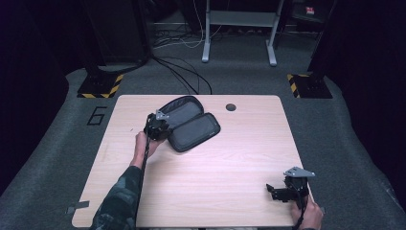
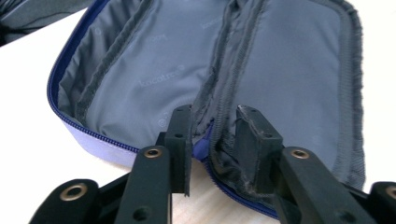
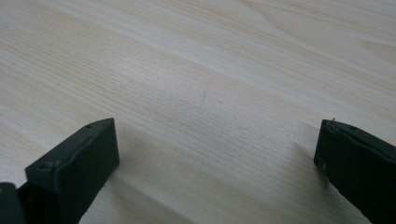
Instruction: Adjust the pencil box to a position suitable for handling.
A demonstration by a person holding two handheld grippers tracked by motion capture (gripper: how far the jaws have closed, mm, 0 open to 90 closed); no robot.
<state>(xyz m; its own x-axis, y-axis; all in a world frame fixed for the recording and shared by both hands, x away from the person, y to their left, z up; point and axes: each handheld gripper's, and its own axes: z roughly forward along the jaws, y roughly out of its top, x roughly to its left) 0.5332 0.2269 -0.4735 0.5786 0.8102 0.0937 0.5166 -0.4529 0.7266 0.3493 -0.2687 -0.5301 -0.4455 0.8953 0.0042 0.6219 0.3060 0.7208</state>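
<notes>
From the high view, an open zip case (image 1: 190, 123) lies butterflied on the wooden table (image 1: 230, 167), its two halves spread flat just ahead of the left gripper (image 1: 158, 125), which meets the case at its near edge. The right gripper (image 1: 280, 191) rests well apart from the case, at the table's near right corner, held by the person's hand (image 1: 311, 215). A small round hole (image 1: 231, 107) in the tabletop lies beyond the case.

In the left gripper view, the jaws stand a little apart, straddling the case's central spine (image 2: 210, 135) where the two halves join; whether they actually pinch the fabric I cannot tell. Grey padded lining (image 2: 154, 79) covers both halves, a blue zip (image 2: 70, 122) runs around the rim, and both halves look empty. The case looks soft, light and floppy; it should fold or sag if lifted by one edge. The stitched rim or the spine ridge seems the surest place to grip, since the lining looks slick.

In the right gripper view, the jaws are spread wide over bare wood grain (image 3: 210, 93), with nothing between them.
</notes>
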